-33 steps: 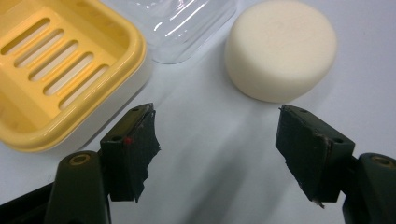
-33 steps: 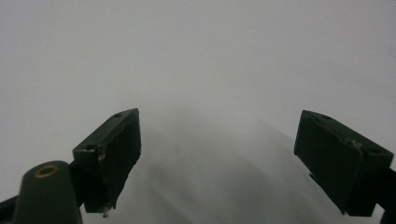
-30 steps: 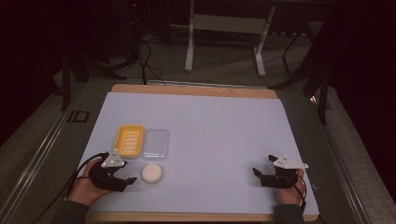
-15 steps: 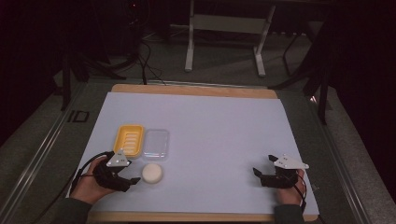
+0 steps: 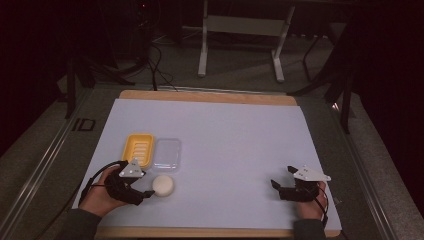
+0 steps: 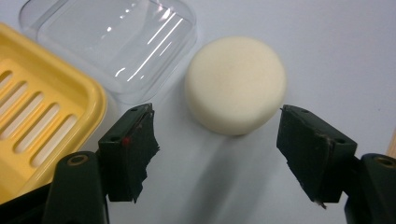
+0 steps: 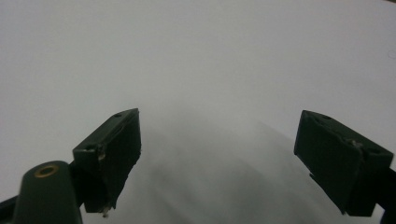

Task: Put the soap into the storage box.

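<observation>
Left tool [image 6: 217, 140]: jaws spread, just been opening, nothing between | Soap [image 6: 236, 84]: lying on bench [image 5: 240, 140] just ahead of jaws, beside clear lid [image 6: 116, 42] | Right tool [image 7: 217, 158]: spread, empty

Middle and 3 o'clock side of the desk [image 5: 235, 140] are wide open. Only clutter sits around 9 o'clock: yellow soap dish [image 5: 138, 149] touching the clear lid [image 5: 166, 154], round soap [image 5: 163, 185] just beside them.

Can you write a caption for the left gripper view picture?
Open left gripper lined up on a round white soap, beside a yellow soap dish and its clear lid.
</observation>
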{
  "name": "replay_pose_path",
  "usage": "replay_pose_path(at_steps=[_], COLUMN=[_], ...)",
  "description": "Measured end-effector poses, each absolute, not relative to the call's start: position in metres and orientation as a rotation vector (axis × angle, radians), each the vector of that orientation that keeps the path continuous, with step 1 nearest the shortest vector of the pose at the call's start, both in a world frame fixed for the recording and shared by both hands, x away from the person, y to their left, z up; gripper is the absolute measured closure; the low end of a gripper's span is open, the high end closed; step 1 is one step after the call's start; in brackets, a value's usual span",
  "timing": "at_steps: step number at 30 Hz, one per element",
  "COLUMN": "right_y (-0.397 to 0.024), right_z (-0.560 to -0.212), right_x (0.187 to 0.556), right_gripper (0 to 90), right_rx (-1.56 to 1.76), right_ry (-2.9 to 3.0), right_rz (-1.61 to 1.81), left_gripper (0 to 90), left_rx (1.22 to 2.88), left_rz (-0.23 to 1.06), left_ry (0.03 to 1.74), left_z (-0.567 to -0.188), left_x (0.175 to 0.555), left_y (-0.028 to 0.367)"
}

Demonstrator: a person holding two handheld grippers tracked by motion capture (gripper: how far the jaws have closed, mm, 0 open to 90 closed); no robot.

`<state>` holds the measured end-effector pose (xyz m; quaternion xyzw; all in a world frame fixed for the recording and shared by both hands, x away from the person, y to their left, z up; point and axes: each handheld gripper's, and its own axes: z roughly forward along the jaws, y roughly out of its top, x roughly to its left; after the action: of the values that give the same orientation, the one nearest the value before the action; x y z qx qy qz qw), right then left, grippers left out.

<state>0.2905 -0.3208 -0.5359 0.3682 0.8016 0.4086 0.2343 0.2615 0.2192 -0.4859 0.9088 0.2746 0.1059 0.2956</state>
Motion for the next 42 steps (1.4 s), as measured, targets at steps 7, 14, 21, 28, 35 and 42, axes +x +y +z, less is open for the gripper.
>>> replay_pose_path(at_steps=[7,14,21,28,35,42], right_y=[-0.321,-0.321,-0.321,-0.321,-0.321,-0.321], right_z=[-0.536,-0.536,-0.536,-0.536,-0.536,-0.536], right_x=[0.291,0.291,0.290,0.291,0.290,0.290], right_gripper=[14.8,14.7,14.8,14.7,14.7,14.7], right_rx=[1.010,1.009,1.009,1.009,1.009,1.010], right_ry=[2.200,2.200,2.200,2.200,2.200,2.199], right_rz=[1.123,1.126,1.125,1.126,1.127,1.129], left_gripper=[23.5,17.0,16.2,16.0,15.8,15.7], left_rx=[2.442,2.462,2.474,2.487,2.512,2.532], left_rz=[0.266,0.234,0.222,0.202,0.193,0.177], left_ry=[0.711,0.700,0.695,0.686,0.679,0.673], left_z=[-0.487,-0.491,-0.495,-0.498,-0.501,-0.504], left_x=[0.265,0.269,0.272,0.276,0.281,0.285], left_y=[0.211,0.201,0.195,0.189,0.183,0.180])
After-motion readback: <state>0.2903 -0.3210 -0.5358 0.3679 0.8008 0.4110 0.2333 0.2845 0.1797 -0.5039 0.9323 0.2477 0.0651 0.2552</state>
